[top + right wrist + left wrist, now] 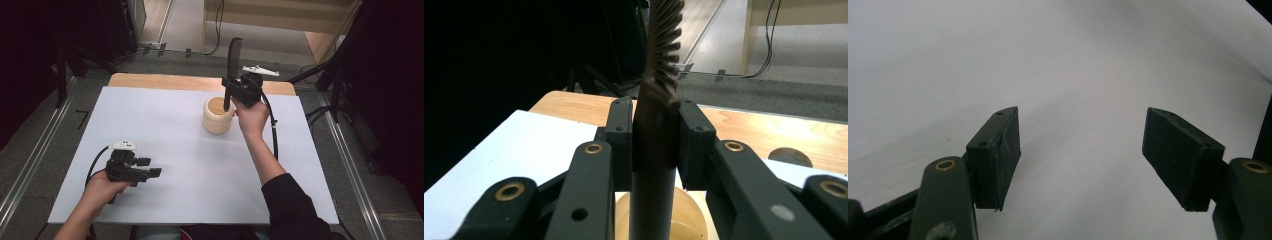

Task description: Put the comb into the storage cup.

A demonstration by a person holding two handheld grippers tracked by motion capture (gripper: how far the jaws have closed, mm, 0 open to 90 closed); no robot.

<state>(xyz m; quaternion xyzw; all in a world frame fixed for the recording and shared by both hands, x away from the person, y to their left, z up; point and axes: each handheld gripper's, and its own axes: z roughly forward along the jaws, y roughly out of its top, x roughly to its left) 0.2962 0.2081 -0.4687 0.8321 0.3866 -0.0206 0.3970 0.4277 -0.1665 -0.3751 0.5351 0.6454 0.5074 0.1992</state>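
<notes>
Right gripper (231, 86) clamped on dark brown plastic comb (233, 57), upright, handle end dipping into round pale wooden cup (218, 119). Left gripper (150, 167) jaws apart, empty, well apart from cup.

Wooden table (150, 80) under a white sheet (165, 150) (far edge bare), cream ribbed pot (218, 116) on the sheet
</notes>
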